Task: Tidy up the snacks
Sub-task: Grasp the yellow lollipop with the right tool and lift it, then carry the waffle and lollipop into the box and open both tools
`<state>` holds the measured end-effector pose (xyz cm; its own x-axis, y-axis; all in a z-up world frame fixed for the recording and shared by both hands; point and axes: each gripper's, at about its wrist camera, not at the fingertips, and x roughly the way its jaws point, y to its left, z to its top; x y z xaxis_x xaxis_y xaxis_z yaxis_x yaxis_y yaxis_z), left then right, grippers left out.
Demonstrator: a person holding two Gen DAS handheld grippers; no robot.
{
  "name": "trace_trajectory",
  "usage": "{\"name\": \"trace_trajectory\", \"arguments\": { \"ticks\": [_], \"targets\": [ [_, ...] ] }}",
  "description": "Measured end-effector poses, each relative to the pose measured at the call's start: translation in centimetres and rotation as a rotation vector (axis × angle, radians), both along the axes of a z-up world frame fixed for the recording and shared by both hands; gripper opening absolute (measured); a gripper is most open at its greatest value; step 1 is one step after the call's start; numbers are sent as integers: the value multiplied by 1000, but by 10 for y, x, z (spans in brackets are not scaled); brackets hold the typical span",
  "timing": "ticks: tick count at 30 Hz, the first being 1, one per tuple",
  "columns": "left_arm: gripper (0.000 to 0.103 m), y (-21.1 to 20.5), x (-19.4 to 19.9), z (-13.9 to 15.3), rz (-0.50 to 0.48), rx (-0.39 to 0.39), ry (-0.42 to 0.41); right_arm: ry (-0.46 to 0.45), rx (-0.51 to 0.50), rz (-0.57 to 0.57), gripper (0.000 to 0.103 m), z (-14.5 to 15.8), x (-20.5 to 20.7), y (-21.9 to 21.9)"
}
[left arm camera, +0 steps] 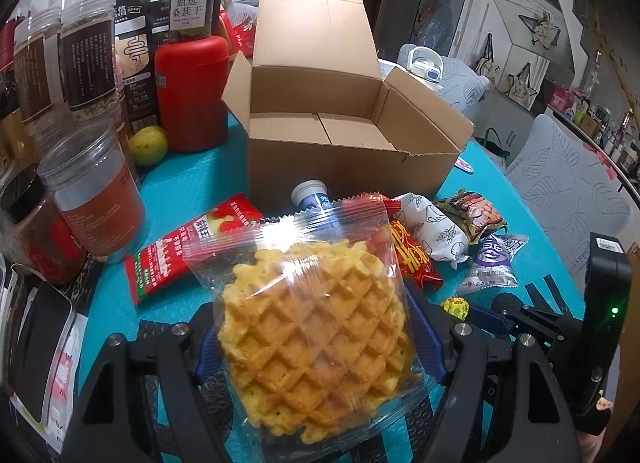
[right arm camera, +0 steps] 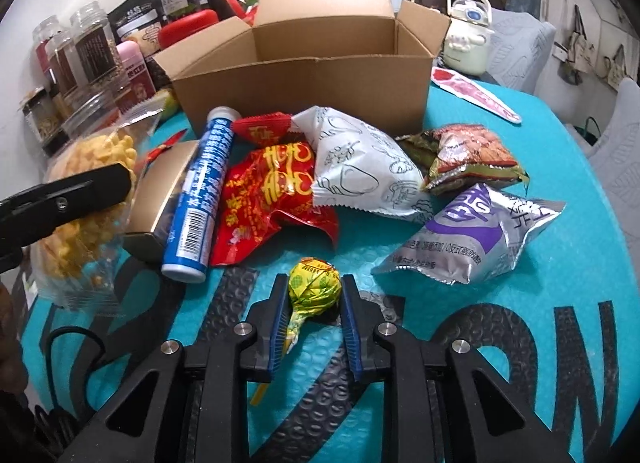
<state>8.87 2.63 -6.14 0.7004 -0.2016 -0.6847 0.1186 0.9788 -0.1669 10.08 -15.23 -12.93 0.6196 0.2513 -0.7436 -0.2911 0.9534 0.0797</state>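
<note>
Waffle packet [left arm camera: 316, 327] held in left hand-held gripper [left arm camera: 320, 347] | we judge it light, brittle, slippery; grip edges | right hand-held gripper [right arm camera: 314, 303] flanks lollipop [right arm camera: 314, 283], closure uncertain.

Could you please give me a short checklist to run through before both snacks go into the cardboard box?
1. Left gripper holds the clear-wrapped yellow waffle: ok, the bag sits between the fingers.
2. Right gripper has the yellow-green wrapped lollipop secured: cannot tell, the fingers flank it closely.
3. Open brown cardboard box has its flaps up: ok.
4. Room inside the box: ok, its floor looks bare.
5. Path to the box: not ok for the right, a snack pile with the blue tube lies between.
</note>
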Motion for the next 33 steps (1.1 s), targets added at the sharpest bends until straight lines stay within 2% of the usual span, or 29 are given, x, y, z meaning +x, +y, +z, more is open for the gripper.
{"name": "trace_trajectory", "arguments": {
  "ticks": [6,18,33],
  "targets": [
    [77,0,-4,6,-10,4,-1,-15,22,25,25,12,-11,5],
    [77,-7,-10,47,-34,16,-68,-92,60,85,25,60,-26,15],
    [77,-8,6,103,-34,24,-162,-216,53,110,25,127,-5,22]
  ]
}}
